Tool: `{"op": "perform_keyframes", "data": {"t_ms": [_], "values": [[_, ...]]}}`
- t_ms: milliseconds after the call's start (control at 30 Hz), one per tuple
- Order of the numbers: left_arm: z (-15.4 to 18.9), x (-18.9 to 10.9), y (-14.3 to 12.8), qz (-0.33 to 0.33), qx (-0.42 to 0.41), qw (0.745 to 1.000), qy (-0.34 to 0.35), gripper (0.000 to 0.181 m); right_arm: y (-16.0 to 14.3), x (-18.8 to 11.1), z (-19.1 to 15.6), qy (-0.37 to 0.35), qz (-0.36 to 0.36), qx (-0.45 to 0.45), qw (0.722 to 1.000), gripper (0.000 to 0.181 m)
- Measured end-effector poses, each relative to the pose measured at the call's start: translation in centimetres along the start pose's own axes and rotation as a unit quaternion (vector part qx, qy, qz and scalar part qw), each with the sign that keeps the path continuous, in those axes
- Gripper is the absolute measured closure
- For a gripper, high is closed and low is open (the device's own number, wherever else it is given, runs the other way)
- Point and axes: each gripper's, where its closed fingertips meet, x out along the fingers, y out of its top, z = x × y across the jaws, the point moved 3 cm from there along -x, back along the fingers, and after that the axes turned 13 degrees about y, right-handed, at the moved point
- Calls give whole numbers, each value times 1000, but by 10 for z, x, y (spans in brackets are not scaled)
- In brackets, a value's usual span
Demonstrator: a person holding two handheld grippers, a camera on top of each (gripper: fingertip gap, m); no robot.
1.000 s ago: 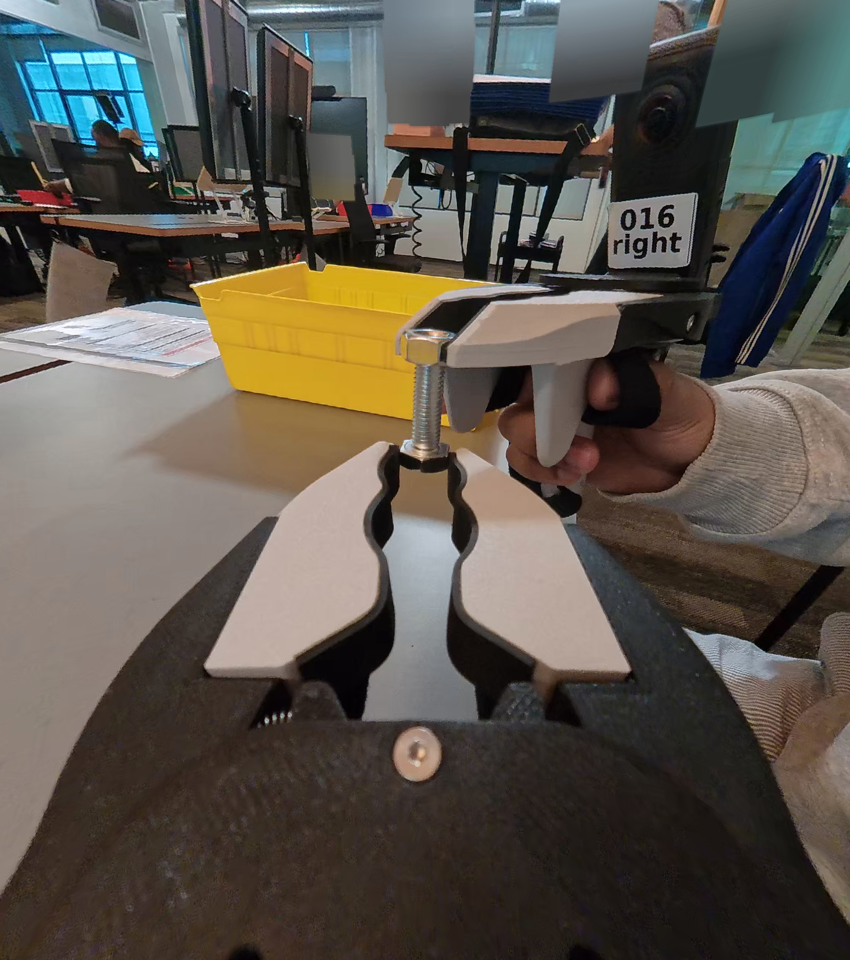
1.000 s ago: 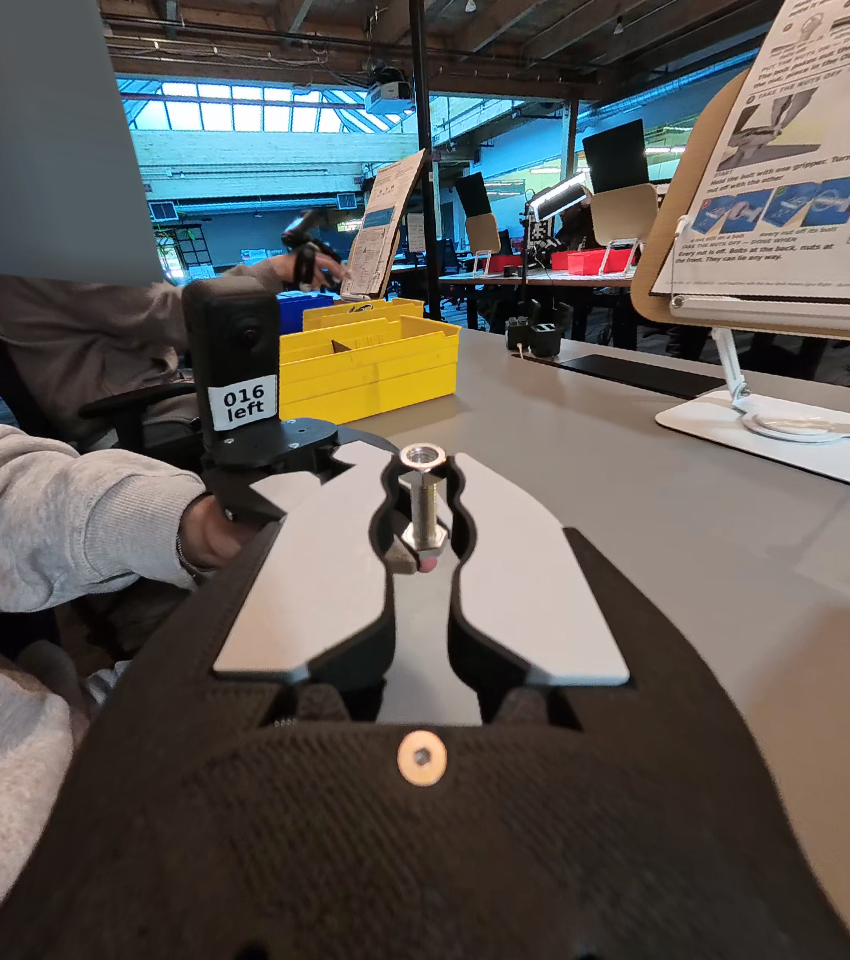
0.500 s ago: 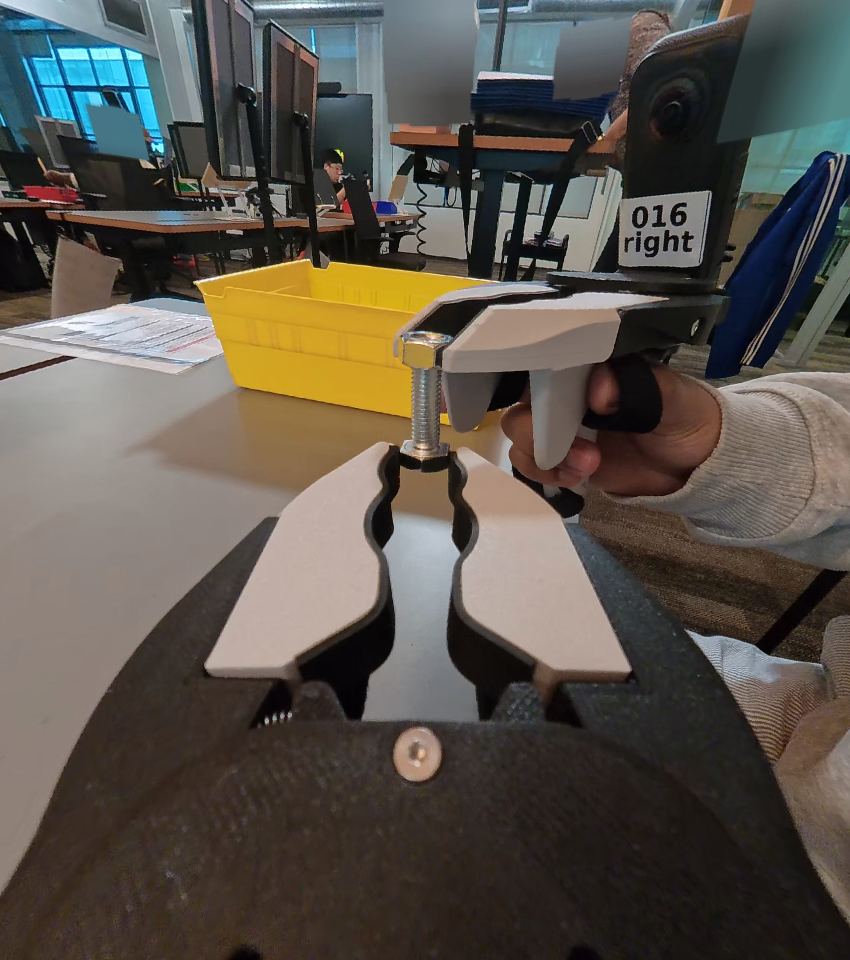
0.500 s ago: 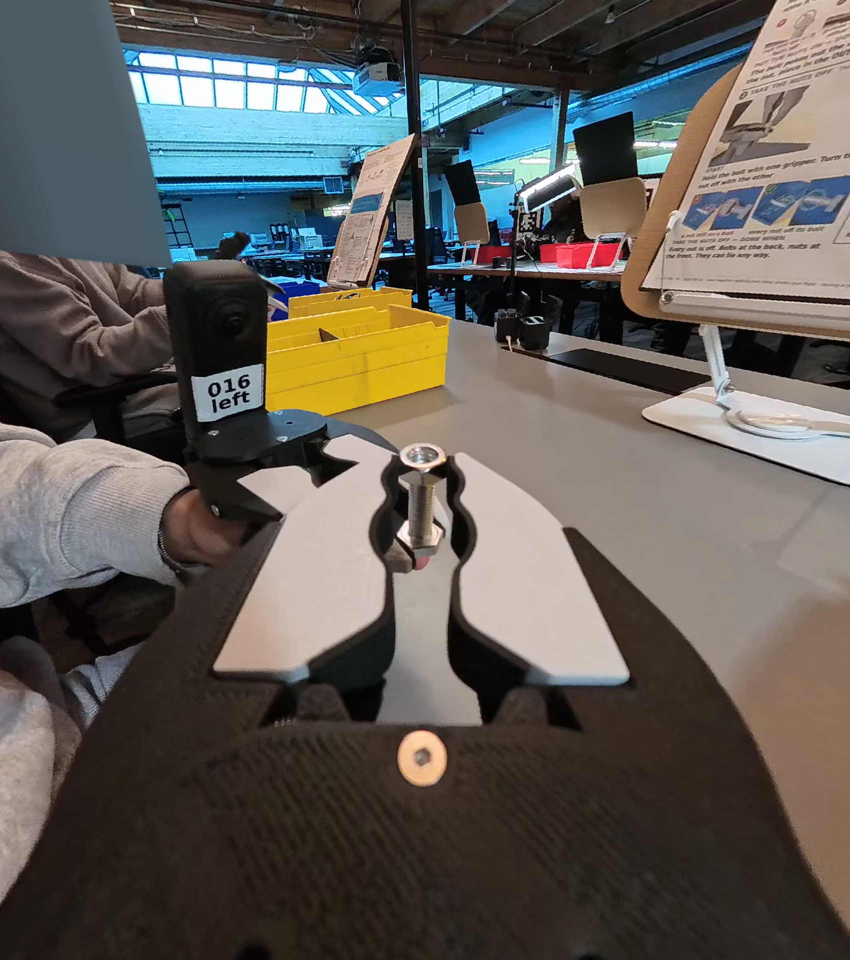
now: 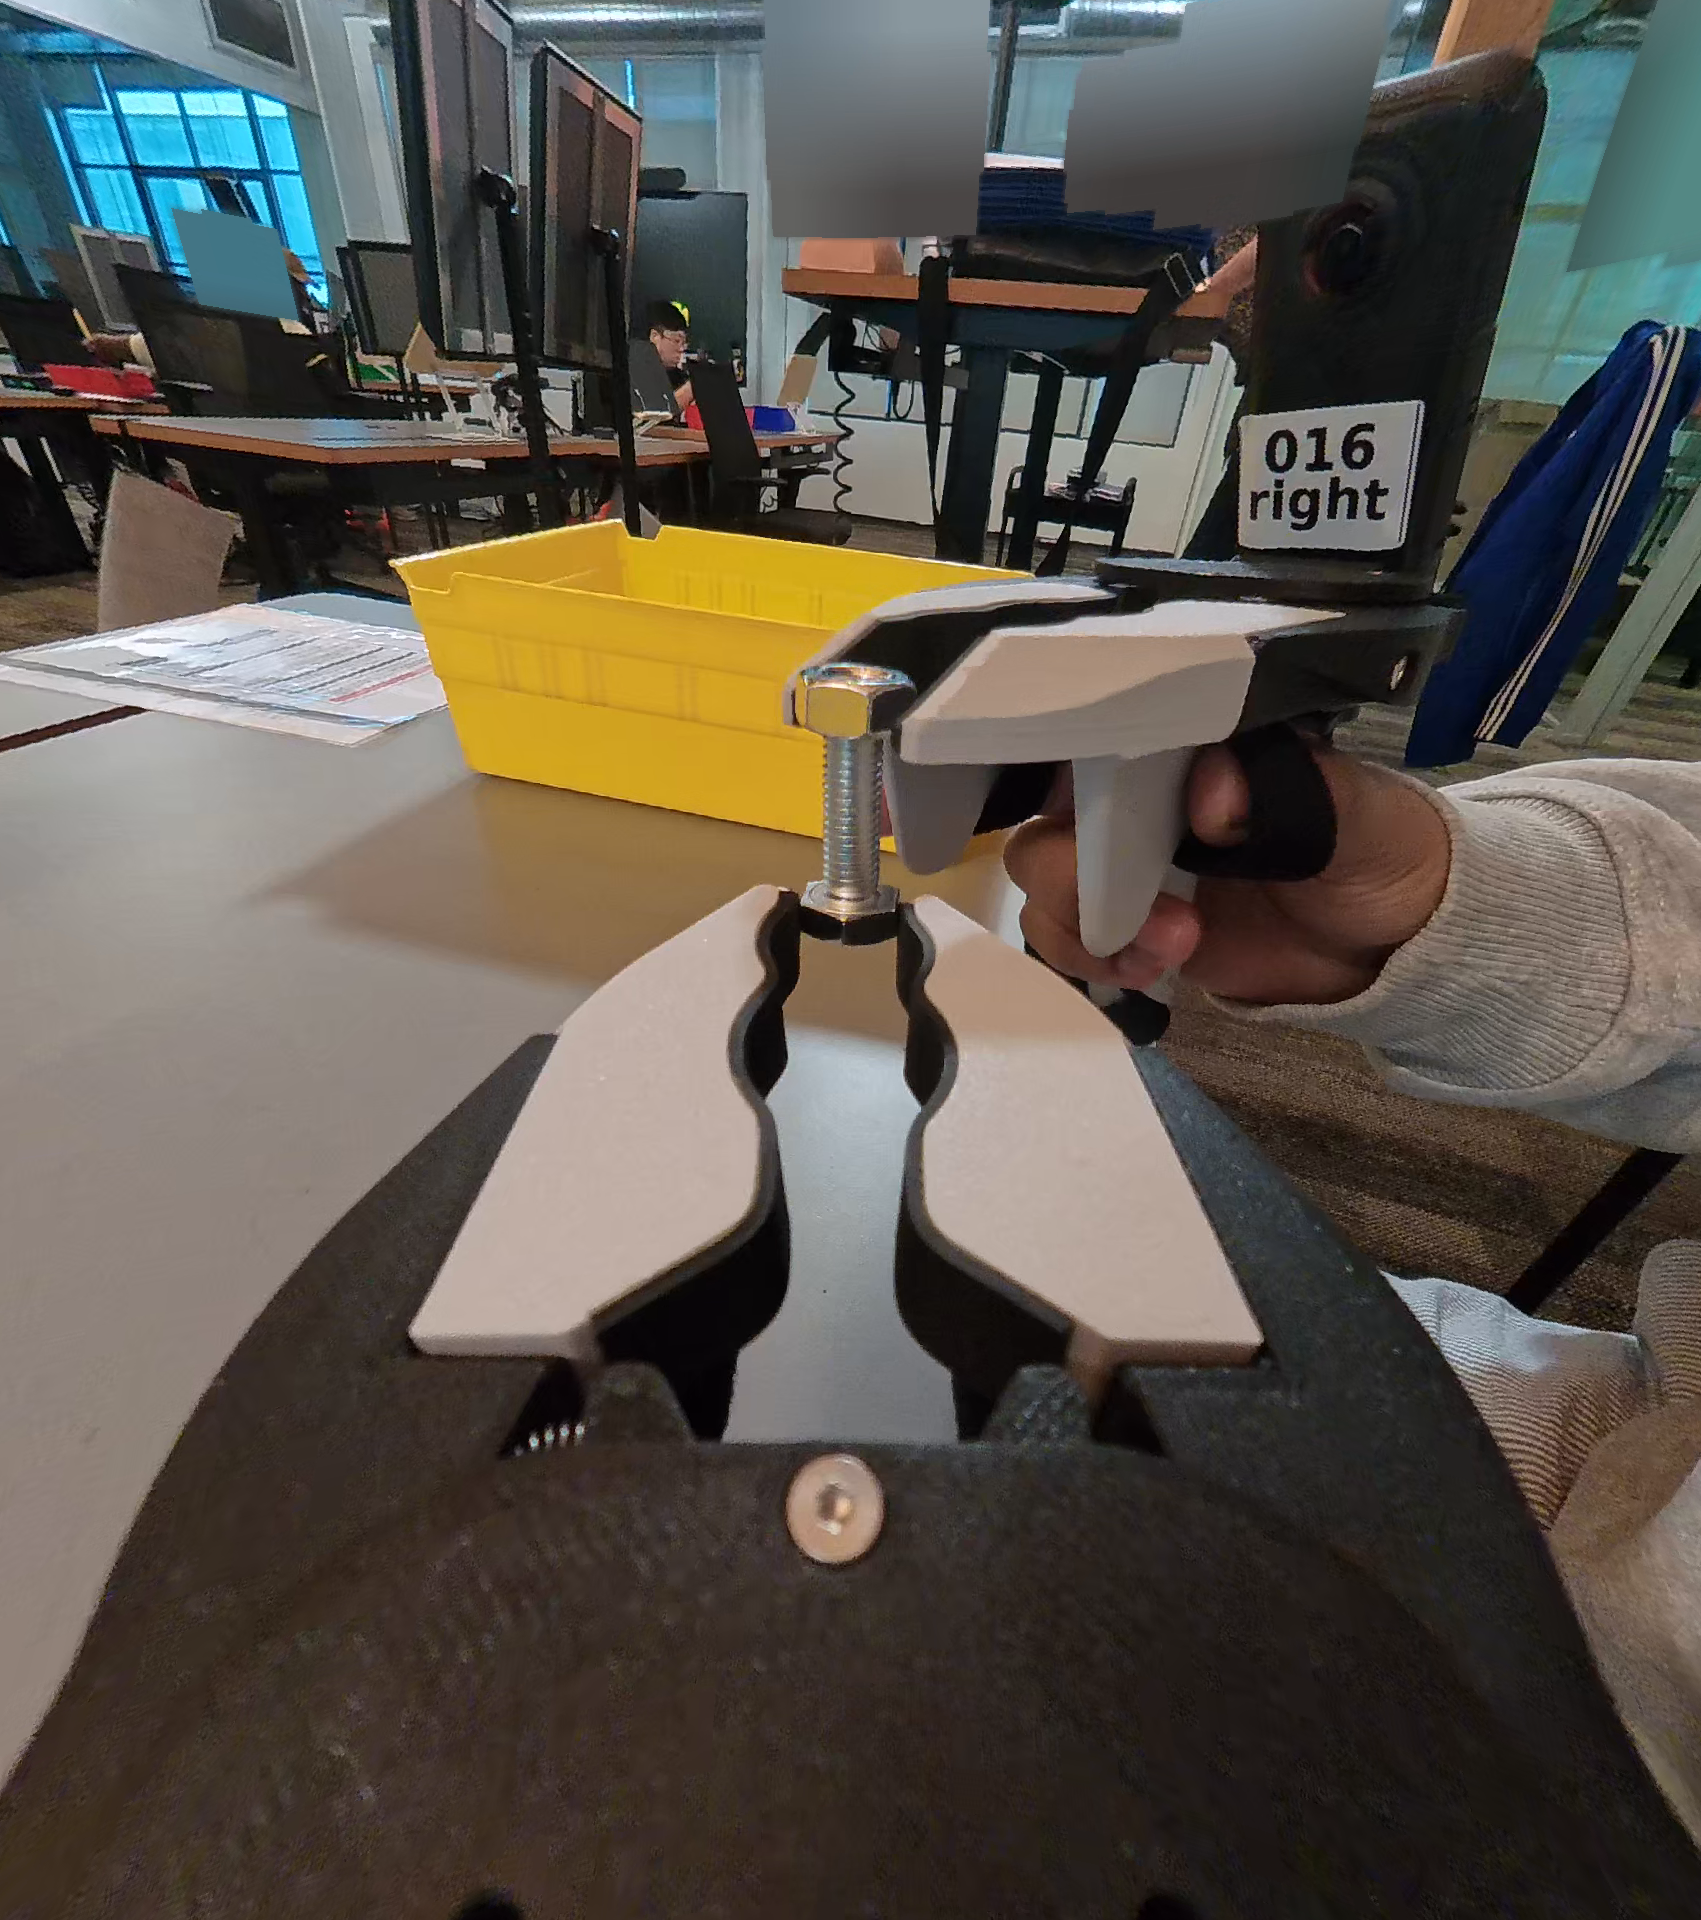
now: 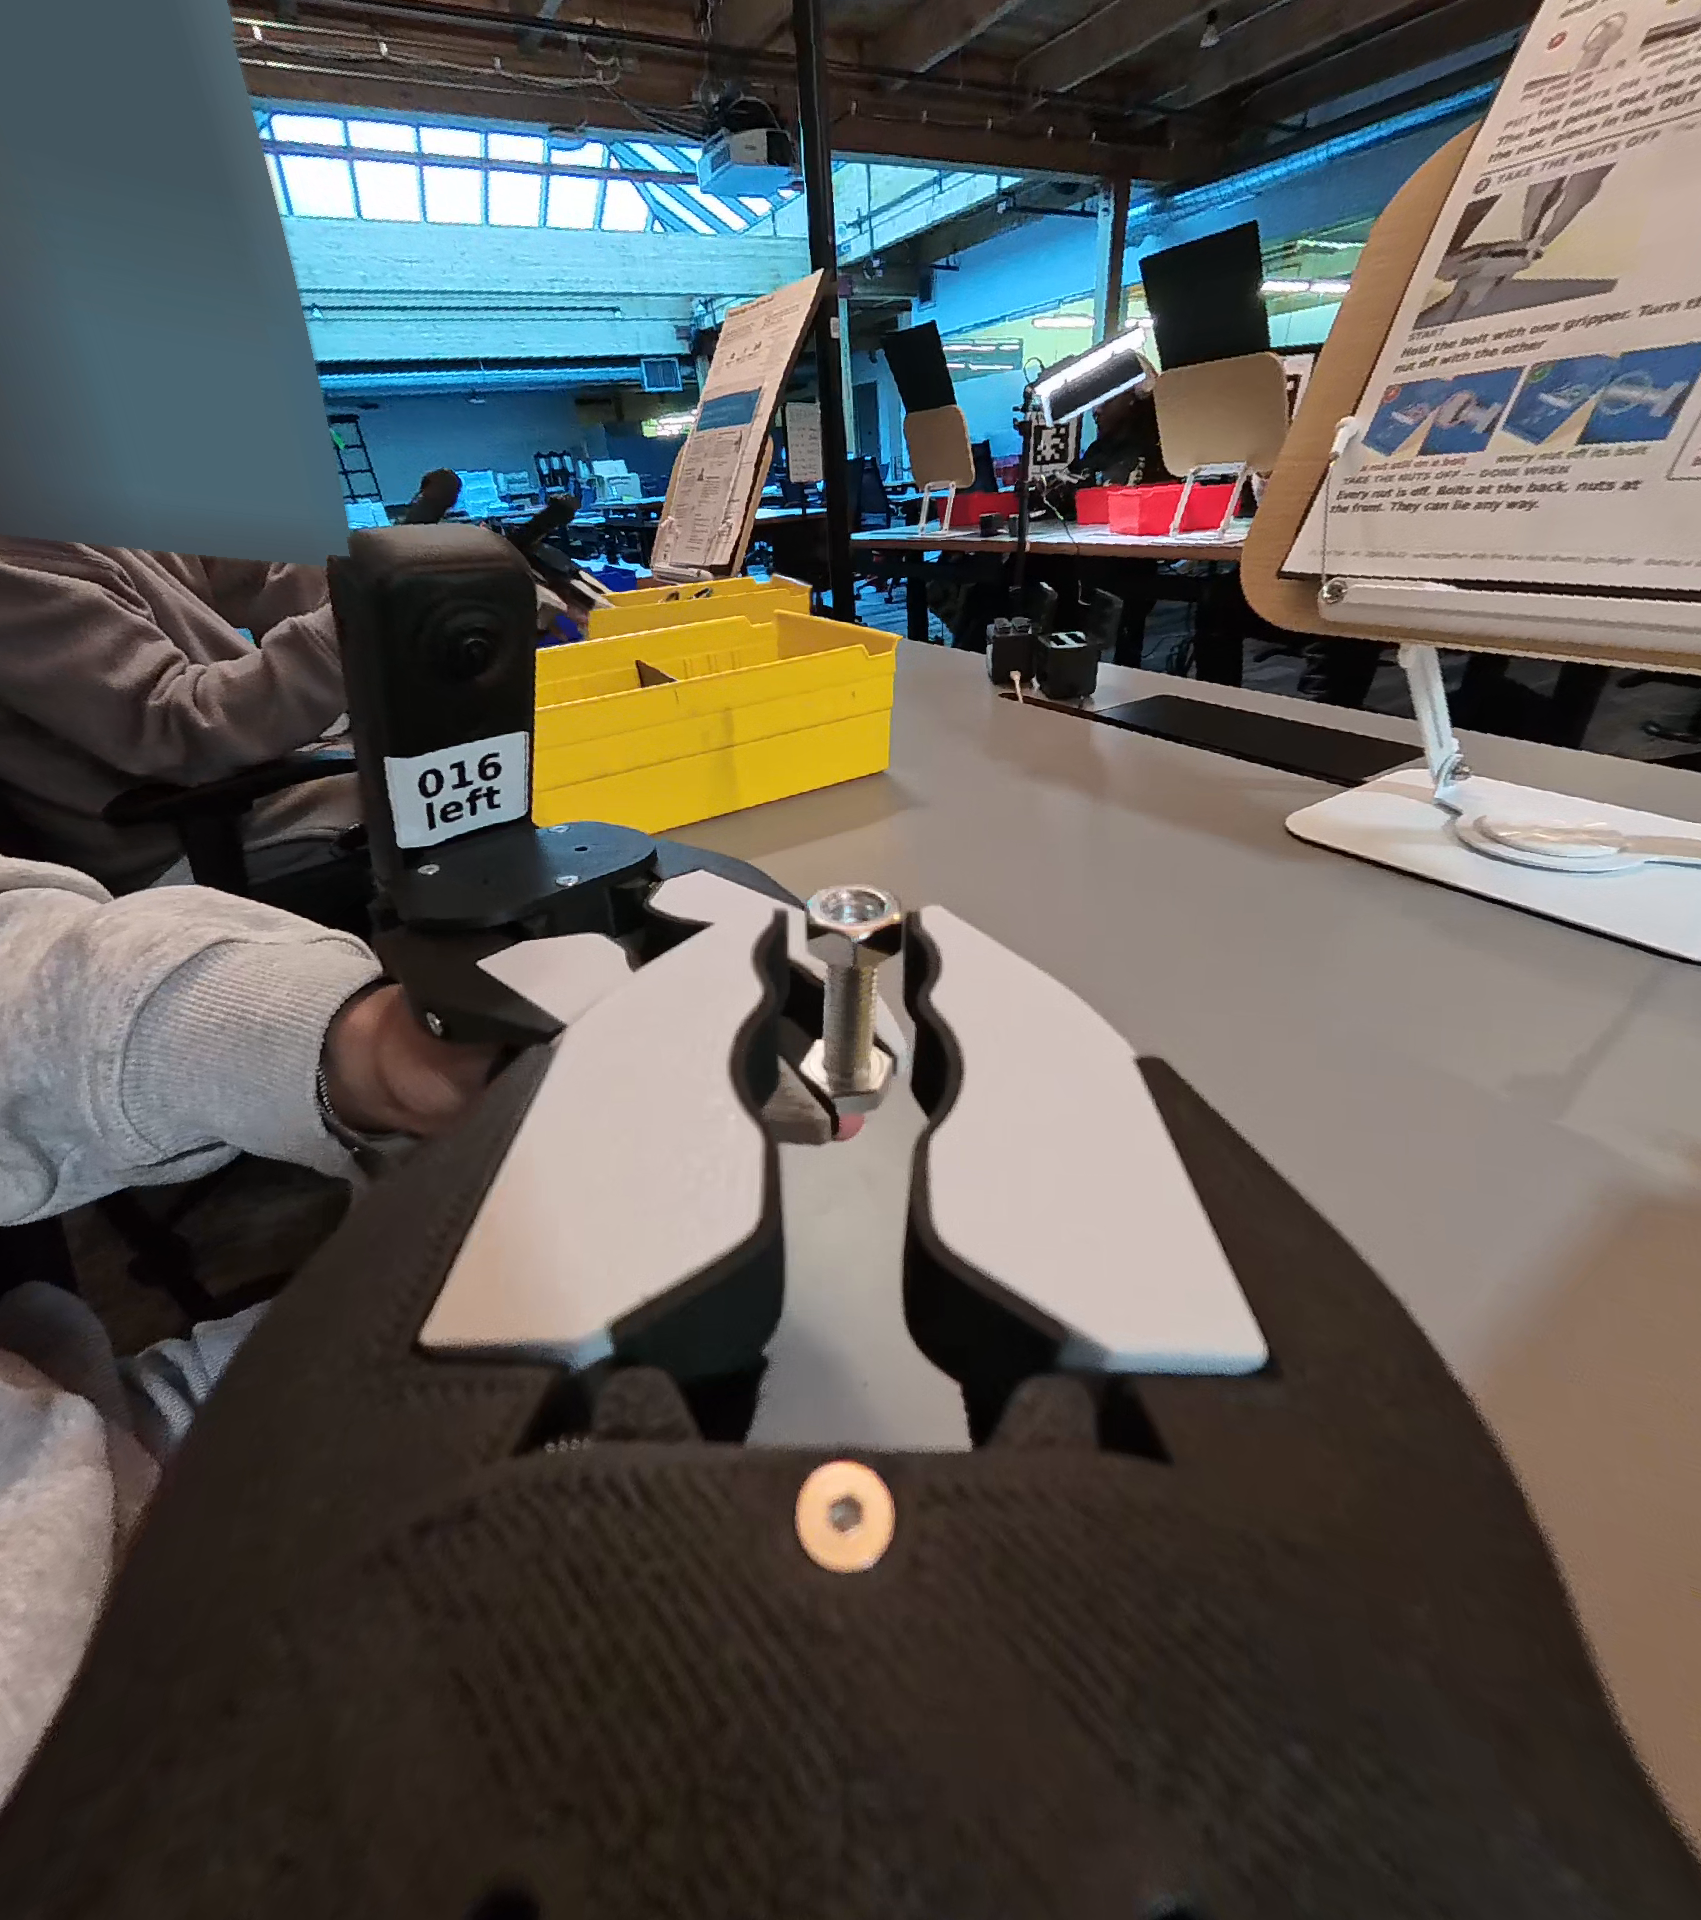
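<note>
Left wrist view: upright bolt [image 5: 854, 800] above the table [image 5: 202, 987], its nut [image 5: 847, 912] clenched between left gripper [image 5: 847, 920] fingers, its hex head [image 5: 851, 698] clamped by right gripper [image 5: 861, 686] fingers

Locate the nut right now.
The nut sits on the lower end of the upright bolt, pinched at the left gripper tips; the right gripper clamps the bolt's head.

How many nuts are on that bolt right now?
1. The nut sits at the bolt's lower end, clamped in the left gripper; the right gripper grips the hex head above. None shows along the threads, though the grippers could hide one.
</note>
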Motion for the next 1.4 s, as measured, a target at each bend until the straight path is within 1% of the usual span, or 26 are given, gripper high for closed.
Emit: {"op": "perform_keyframes", "data": {"t_ms": [200,467,600,833,1000,1067,1167,1333,1400], "values": [[0,0,0,0,1,1000,0,162,0,1,-1,-1,-3,-4,1000,159],[-10,-1,2,3,-34,999,12,162,0,0,0,-4,-1,-3,1000,158],[-10,-1,2,3,-29,1000,9,162,1,-1,0,-7,2,-4,1000,158],[-5,-1,1,1,-14,1000,3,162,3,0,0,-10,6,-12,1000,149],[-11,-2,2,4,-35,999,11,162,2,2,-3,-2,4,-15,1000,151],[-12,-2,2,4,-36,999,13,162,2,1,-4,3,3,-17,1000,159],[-10,-2,2,3,-26,1000,10,162,2,1,-4,-1,3,-18,1000,160],[-5,-2,2,3,-17,1000,-2,162,4,1,-2,-10,7,-21,1000,149],[-5,-2,2,8,-24,1000,-5,162,2,2,-3,-5,4,-19,1000,149]]}}
